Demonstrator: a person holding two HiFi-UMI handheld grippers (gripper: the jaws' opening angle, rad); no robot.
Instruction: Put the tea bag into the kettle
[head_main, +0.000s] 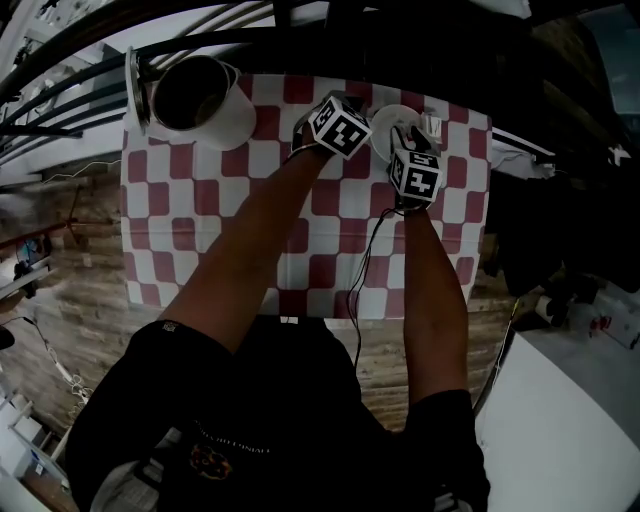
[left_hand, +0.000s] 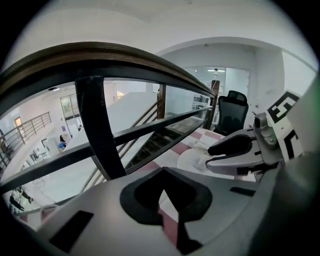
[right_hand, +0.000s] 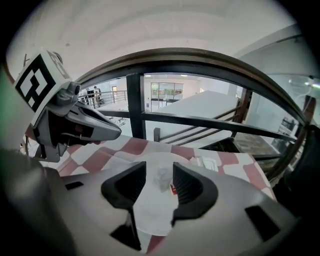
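Blurred tea bag (right_hand: 162, 176), plate (head_main: 384, 133) partly behind right hand-held gripper (head_main: 408, 136)

A red-and-white checked table (head_main: 300, 230) bears a white kettle (head_main: 235, 120), far left, and a white plate (head_main: 383, 130).

head view: dim, underexposed | gripper views: bright daylight, fisheye vignette, soft foreground

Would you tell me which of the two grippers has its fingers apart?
The right gripper: its fingers straddle the tea bag; the left gripper is shut.
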